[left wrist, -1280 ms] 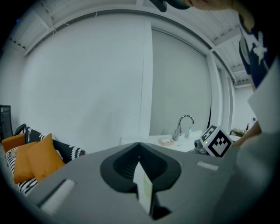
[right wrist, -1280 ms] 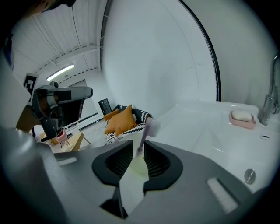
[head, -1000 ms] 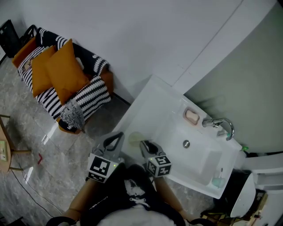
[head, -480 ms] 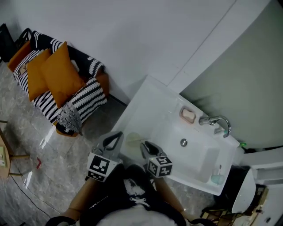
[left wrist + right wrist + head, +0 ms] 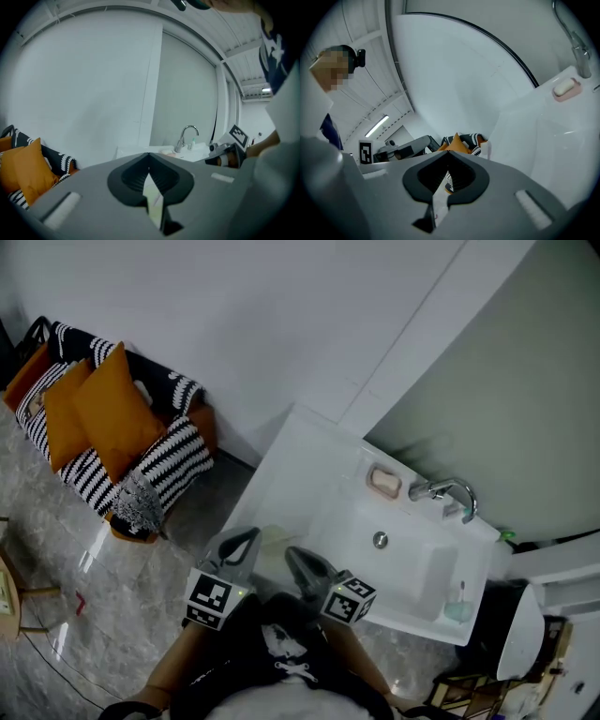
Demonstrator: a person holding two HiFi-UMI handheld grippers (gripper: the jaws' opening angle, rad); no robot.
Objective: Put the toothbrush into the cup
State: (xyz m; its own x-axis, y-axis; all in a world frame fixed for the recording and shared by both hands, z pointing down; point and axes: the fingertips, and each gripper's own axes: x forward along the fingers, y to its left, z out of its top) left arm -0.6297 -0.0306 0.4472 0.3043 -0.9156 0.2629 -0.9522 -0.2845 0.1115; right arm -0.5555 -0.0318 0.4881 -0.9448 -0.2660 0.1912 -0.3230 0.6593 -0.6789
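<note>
While both tools hover at the near left edge of the sink point(image 5: 305, 460), left gripper point(image 5: 248, 538) jaws pressed together and empty, right gripper point(image 5: 294, 557) jaws just closed on nothing, toothbrush point(image 5: 461, 590) upright in teal cup point(image 5: 457, 612) at the sink's right-hand corner, well apart from both.

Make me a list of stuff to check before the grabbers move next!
1. Right gripper empty: ok. Its jaws have just closed together with nothing between them.
2. Left gripper empty: ok. Jaws together, nothing held.
3. Jaws open, ready to grab: not ok. Both are shut.
4. Toothbrush found: cannot tell. A thin stick stands in something pale green at the sink's right end, too small to name.
5. Sink in sight: ok. The soap and tap sit at its back edge.
</note>
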